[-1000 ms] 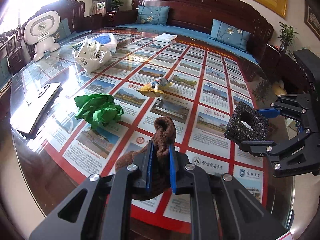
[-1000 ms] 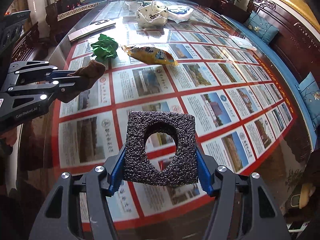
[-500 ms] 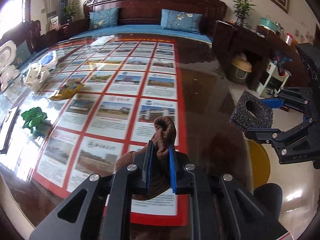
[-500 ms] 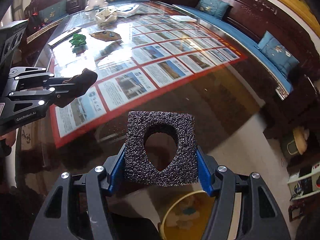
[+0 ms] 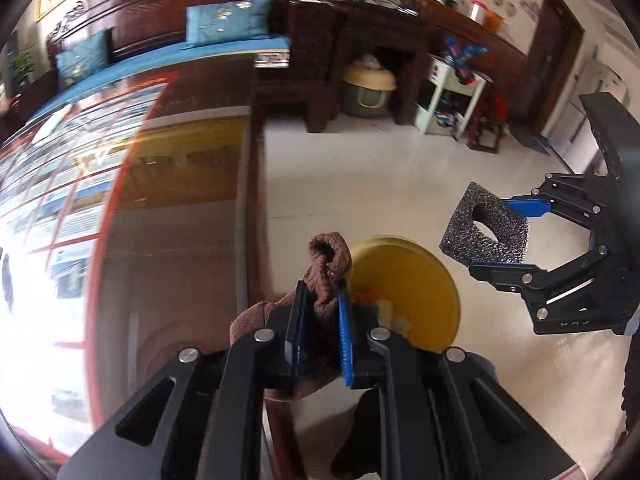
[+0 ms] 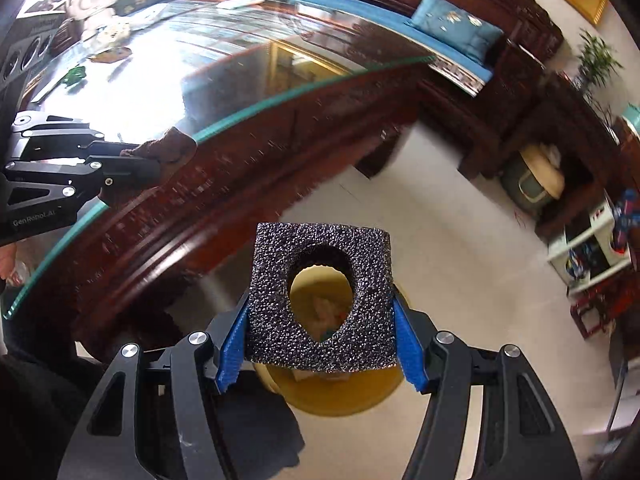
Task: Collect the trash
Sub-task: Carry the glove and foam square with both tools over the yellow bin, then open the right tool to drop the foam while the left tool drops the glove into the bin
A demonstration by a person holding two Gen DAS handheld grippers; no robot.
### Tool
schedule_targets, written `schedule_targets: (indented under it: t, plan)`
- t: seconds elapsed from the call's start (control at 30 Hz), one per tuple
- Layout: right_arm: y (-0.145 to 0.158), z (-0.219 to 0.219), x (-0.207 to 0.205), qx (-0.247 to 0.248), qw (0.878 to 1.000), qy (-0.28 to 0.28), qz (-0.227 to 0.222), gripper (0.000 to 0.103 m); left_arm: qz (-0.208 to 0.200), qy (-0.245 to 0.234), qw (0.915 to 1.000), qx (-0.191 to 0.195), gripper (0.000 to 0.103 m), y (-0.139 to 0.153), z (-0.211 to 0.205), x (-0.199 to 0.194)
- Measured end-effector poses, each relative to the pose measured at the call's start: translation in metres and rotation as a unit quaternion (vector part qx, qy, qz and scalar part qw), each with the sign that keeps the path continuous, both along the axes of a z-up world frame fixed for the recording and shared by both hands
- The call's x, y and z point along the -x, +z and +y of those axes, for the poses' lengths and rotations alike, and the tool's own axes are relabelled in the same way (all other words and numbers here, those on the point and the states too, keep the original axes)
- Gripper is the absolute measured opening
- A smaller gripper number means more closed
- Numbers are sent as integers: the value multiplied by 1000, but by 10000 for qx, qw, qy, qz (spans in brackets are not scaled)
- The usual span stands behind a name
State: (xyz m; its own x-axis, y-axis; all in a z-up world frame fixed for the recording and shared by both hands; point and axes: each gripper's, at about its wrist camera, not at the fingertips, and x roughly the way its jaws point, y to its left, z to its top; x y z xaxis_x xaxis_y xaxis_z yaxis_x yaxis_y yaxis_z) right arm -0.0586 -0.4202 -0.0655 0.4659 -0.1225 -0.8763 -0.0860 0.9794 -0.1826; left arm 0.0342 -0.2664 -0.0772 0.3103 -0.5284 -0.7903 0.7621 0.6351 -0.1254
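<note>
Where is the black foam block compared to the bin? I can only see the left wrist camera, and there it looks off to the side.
Observer: From the right wrist camera, the black foam block sits straight in front of the yellow bin. You can see into the bin through the block's hole.
Operator: Is there more trash on the table? It's all glare for me.
Observer: Yes. A green crumpled wad and a flat yellowish wrapper lie far back on the glass tabletop.
</note>
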Motion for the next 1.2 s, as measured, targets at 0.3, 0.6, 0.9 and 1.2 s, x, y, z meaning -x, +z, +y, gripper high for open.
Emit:
schedule_targets:
  t: [0.3,0.6,0.9,1.2]
  plan:
    - [-33,-59,25,-193,9985,-404,320,62,355,-703,9964,-327,15,-40,-89,22]
    - [-76,-93,21,-319,9959,-377,757,62,508,-1138,9883,-881,15,-77,-130,40]
    - [-105,-105,15,-377,9936,-315,1013,62,550,-1043,9866,-1127,15,-91,-137,31]
    - [-119,-106,8,-187,9929,-222,1152,91,631,-980,9864,-1163,15,-97,-135,26]
